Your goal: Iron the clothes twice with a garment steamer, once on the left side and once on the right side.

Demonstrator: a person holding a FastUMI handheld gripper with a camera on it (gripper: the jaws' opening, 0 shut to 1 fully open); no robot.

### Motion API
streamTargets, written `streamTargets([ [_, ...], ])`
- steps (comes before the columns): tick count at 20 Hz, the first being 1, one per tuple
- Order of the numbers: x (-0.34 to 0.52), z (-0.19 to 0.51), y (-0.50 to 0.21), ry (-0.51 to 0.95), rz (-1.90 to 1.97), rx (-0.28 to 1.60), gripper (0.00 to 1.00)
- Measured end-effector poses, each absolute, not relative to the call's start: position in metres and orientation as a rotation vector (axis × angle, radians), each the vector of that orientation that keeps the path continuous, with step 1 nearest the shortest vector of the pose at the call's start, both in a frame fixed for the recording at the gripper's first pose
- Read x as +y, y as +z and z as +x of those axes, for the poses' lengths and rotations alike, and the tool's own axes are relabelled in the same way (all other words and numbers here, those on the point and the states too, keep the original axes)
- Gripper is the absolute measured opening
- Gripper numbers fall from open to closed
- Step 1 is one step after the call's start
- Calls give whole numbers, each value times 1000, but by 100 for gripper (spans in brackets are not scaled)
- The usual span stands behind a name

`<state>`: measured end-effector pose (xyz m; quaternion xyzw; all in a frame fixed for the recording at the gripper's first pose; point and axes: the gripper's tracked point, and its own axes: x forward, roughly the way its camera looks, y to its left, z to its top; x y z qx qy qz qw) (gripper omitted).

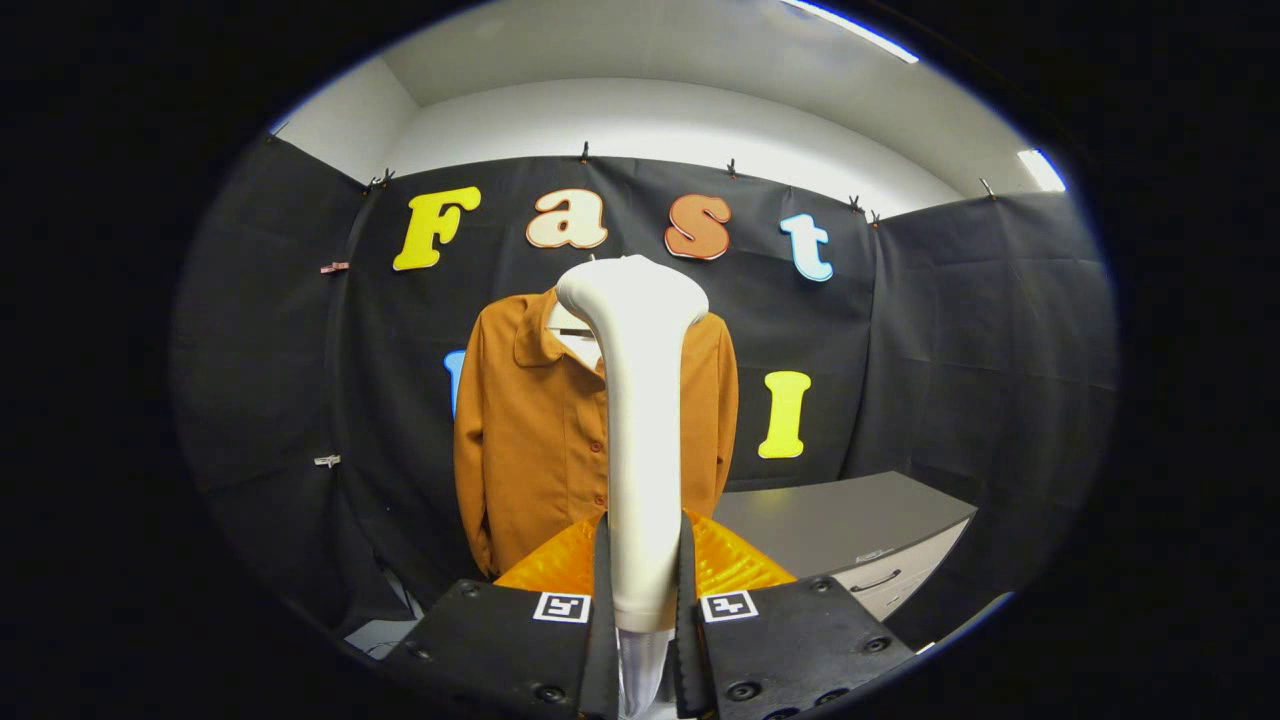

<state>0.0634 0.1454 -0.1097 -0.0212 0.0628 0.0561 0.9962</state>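
Black booth wall behind the hanging shirt (pixel 530 440); gripper (pixel 642 590) clamped on steamer (pixel 640 420), open room between.

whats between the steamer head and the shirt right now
Nothing that the gripper view shows: the steamer, gripped between the fingers, rises in front of the hanging shirt; whether its head touches the cloth cannot be told.

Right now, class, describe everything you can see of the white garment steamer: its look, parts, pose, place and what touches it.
The white garment steamer looks like smooth, glossy plastic. Its slim handle stands upright and curves at the top into a wider rounded head. The hand-held gripper is shut on the handle, one finger pressing each side. It rises ahead of the orange-brown buttoned shirt hanging on the black cloth wall, covering the shirt's middle; whether it touches the shirt cannot be told.
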Motion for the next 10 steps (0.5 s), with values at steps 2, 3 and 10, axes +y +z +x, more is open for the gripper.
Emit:
streamTargets([
  [2,140,64,-106,120,-42,124,25],
  [3,138,65,-106,130,-35,127,25],
  [10,117,73,-99,136,-21,138,25],
])
